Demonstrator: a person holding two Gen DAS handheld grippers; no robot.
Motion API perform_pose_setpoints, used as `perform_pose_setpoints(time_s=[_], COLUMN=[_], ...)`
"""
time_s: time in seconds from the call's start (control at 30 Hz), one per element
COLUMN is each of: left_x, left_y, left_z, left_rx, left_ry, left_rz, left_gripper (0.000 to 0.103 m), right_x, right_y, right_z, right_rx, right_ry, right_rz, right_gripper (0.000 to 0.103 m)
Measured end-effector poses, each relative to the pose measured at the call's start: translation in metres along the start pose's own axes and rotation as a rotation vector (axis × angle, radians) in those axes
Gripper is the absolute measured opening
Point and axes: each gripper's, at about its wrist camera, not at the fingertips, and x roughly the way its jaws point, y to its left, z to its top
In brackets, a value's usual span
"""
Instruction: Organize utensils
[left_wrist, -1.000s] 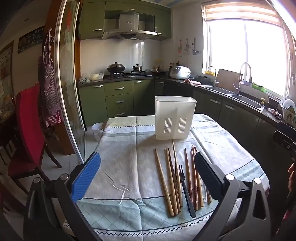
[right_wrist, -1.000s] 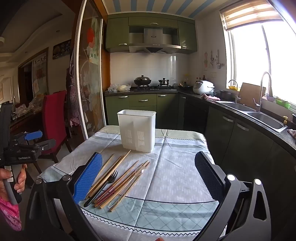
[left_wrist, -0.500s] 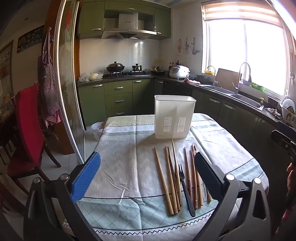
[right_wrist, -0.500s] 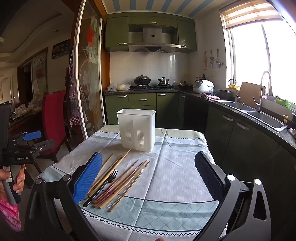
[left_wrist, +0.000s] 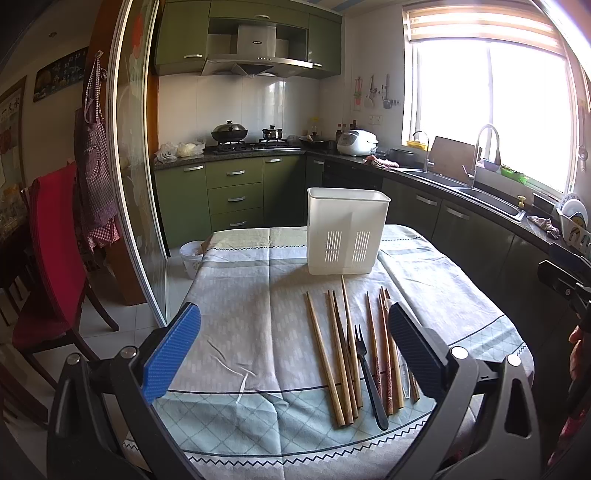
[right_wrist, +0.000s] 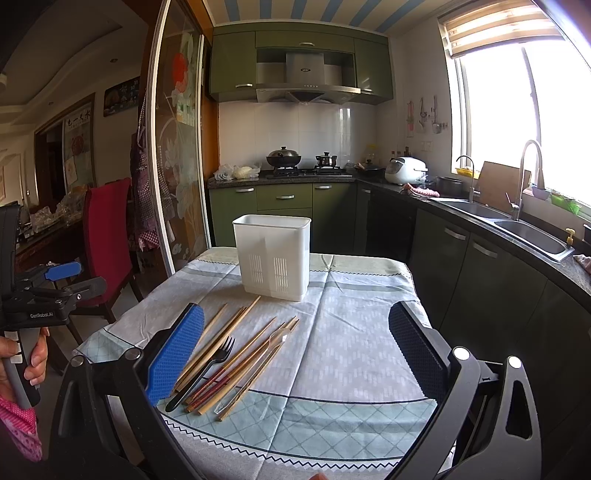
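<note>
Both claws hang spread wide and empty above the near edge of the table, and I judge I hold them this way because nothing is picked yet and a wide gap gives me room to straddle a thin stick. From its own camera my left gripper (left_wrist: 295, 339) frames bare tablecloth (left_wrist: 236, 314), with the utensils lying off toward its right finger. My right gripper (right_wrist: 295, 343) is offset the other way, so the same bundle sits by its blue left pad (right_wrist: 177, 354).

Just past the fingers the utensils lie flat in a loose fan, handles toward me and tips aimed at the holder, which I read as a layout meant for easy lengthwise pickup. I see pale wooden chopsticks (left_wrist: 325, 347), a black plastic fork (left_wrist: 365, 369) among them with tines pointing away, darker chopsticks with red patterned ends (right_wrist: 210, 384), and a clear plastic spoon (right_wrist: 277, 338) that is hard to make out against the cloth. Several sticks touch or overlap, so isolating one may need care.

Farther on, the white slotted utensil holder (left_wrist: 347, 236) stands upright near the table's far end, open top up, just beyond the stick tips. It appears to have an inner divider; I cannot tell whether anything is inside.
</note>
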Motion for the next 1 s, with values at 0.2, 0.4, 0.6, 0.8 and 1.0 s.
perform_pose_setpoints(time_s=[0.2,0.4,0.6,0.8,1.0], left_x=[-0.0001,0.0026,0.0024,0.0037,0.0036], left_y=[-0.001,-0.0016,-0.0025,-0.0011,-0.0017], left_z=[-0.0013,-0.0048,-0.0064,-0.0054,-0.0072], left_rx=[0.0,-0.002,-0.001,-0.003,-0.006], left_ry=[0.005,0.008,0.008,0.01,0.012], left_rz=[-0.003,-0.005,-0.007,-0.006,-0.01], left_gripper=[0.097,0.097,0.097,0.097,0.097], right_x=[0.0007,0.001,0.0011,0.0011,0.0064], right_y=[-0.0001,0.0001,-0.0001,-0.0004,-0.0006], right_z=[-0.0001,-0.0001,0.0001,-0.0004,-0.0076], right_rx=[0.0,-0.001,0.0,-0.001,-0.002], right_ry=[0.001,0.003,0.004,0.005,0.009], right_rz=[0.0,-0.002,0.0,0.0,-0.001], right_gripper=[0.099,0.099,0.099,0.099,0.099])
